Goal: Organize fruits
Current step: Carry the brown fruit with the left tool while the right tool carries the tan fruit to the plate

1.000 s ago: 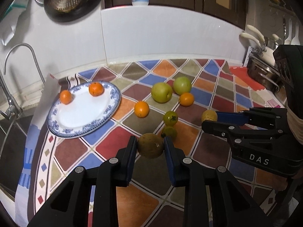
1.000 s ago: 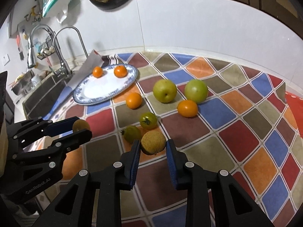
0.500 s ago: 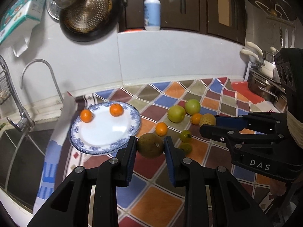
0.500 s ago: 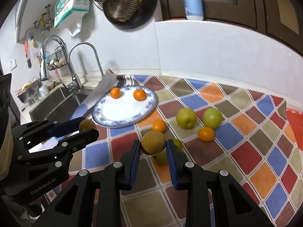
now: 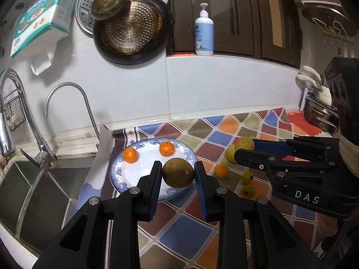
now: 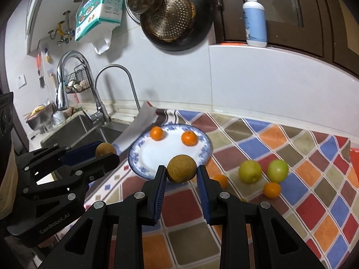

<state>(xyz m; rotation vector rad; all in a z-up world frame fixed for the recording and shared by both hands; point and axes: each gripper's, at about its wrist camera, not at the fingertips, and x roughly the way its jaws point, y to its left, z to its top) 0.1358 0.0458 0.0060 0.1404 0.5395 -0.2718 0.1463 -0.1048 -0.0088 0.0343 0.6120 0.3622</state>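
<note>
small orange [image 6: 221,180] half hidden behind right tongs [image 6: 181,174]

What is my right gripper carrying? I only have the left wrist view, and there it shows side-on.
Observer: The right gripper is shut on a round brown fruit, with both blue pads pressed against its sides.
Operator: I count one loose orange on the cloth. Is that all?
Observer: No, there are two. The near orange lies beside the plate. The far orange lies in front of the green fruits, and the right gripper hides it from you.
Operator: How many big green fruits are there?
Observer: Two, side by side on the cloth: the left green fruit and the right green fruit.
</note>
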